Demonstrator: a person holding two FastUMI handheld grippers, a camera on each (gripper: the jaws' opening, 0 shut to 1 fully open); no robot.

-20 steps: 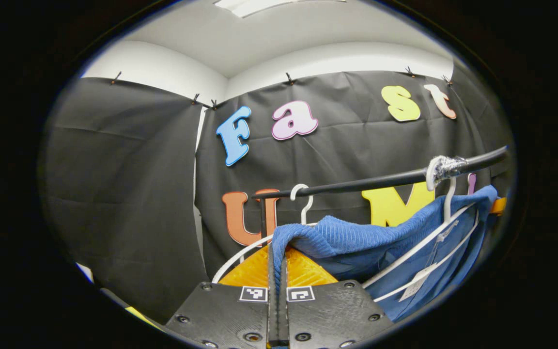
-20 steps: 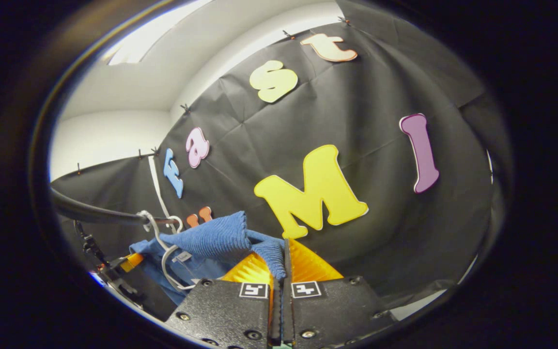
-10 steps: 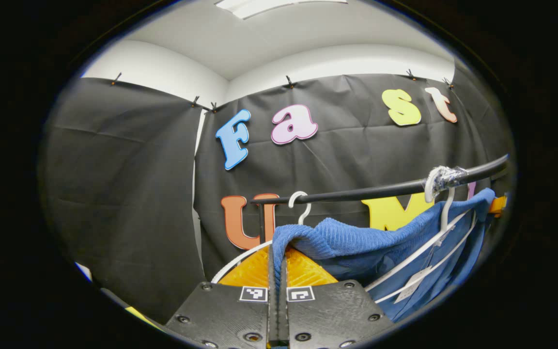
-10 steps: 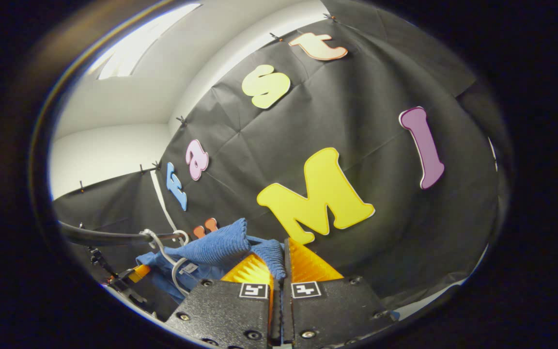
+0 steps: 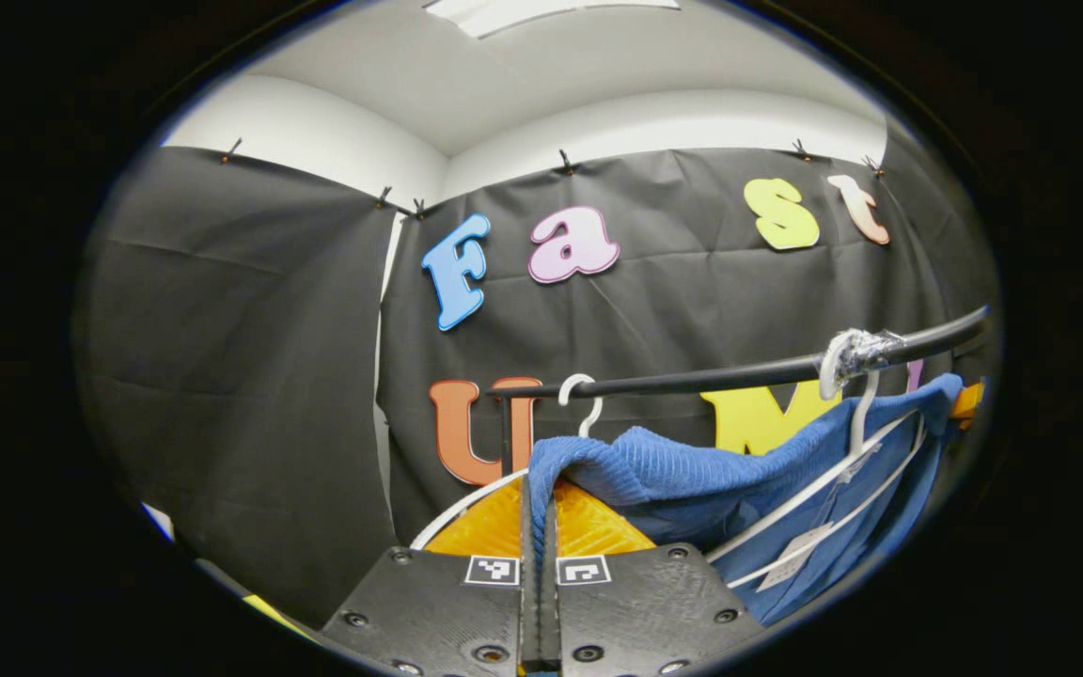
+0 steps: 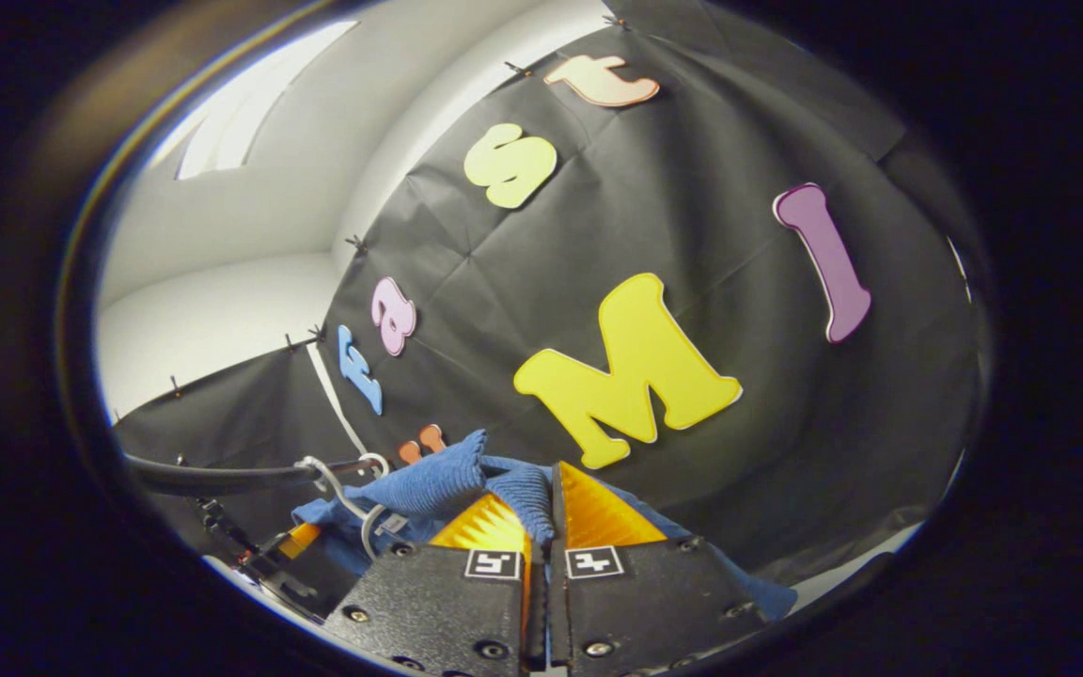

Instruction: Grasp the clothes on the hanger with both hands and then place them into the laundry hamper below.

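- Black rail (image 5: 739, 376) runs across the booth, so I'll place everything off that.
- Blue top (image 5: 692, 470) hangs just under the rail, draped over a white hanger (image 5: 814, 484) whose hook loops over the rail.
- Second white hook (image 5: 582, 400) sits on the rail nearer its end post.
- Left tongs (image 5: 539, 494) are clamped on the top's ribbed edge, below the rail.
- Right tongs (image 6: 541, 517) pinch another bunch of the top (image 6: 429, 484), beside the rail (image 6: 222, 478).
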